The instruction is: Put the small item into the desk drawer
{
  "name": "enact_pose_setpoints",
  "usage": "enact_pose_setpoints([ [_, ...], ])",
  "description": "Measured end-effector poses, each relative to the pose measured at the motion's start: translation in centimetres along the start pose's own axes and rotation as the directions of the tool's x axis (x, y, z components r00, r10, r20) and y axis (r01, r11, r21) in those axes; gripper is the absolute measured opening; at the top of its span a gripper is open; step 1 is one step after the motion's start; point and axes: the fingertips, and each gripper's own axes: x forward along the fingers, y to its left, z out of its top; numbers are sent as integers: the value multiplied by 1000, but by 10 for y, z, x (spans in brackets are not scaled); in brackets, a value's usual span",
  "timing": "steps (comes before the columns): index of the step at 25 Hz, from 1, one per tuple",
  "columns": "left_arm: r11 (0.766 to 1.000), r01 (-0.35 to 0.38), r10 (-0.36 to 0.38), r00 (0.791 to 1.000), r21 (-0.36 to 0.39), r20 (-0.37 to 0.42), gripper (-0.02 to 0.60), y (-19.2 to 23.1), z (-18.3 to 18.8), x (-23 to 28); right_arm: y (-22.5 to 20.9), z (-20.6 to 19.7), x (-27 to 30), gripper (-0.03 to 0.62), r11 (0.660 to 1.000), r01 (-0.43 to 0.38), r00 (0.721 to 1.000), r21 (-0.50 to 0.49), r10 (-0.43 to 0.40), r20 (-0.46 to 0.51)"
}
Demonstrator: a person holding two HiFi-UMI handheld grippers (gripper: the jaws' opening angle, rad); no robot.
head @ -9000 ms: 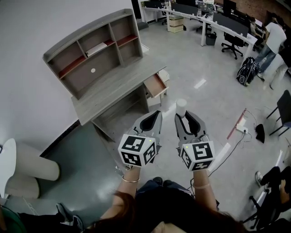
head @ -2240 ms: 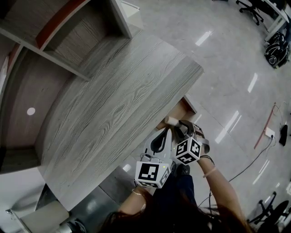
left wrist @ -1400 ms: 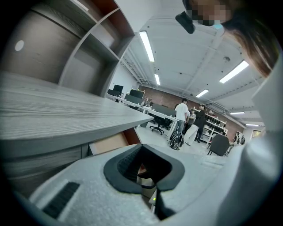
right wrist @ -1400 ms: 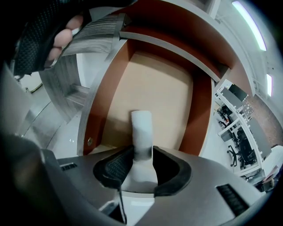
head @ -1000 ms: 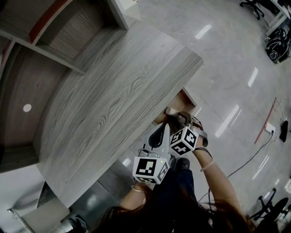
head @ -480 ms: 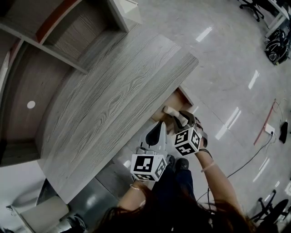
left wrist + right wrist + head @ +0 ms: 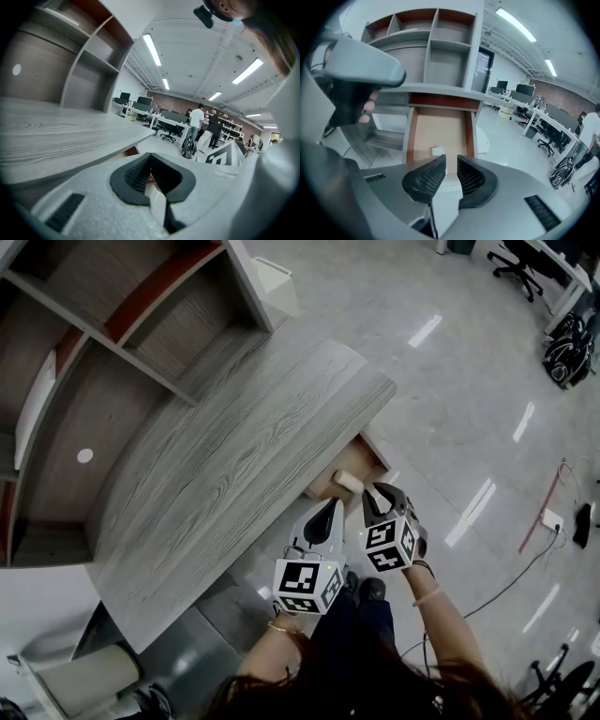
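Right tongs (image 7: 451, 160) lifted clear, closing empty; small item (image 7: 437, 151) lies in open drawer (image 7: 410, 140); left tongs (image 7: 150, 156) together

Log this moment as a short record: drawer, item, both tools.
drawer: desk drawer, pulled open
item: small white item, lying loose on the drawer floor
right tool: aimed at the drawer; jaws slightly apart, have just been closing, nothing between them
left tool: jaws together, empty, beside the desk top
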Motion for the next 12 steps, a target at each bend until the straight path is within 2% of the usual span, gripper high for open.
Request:
enact_pose_setpoints([
  [12, 999, 24, -24, 1000, 31, 16, 15, -39, 48, -13, -27, 41, -71, 14, 994, 40, 992, 99, -51, 113],
])
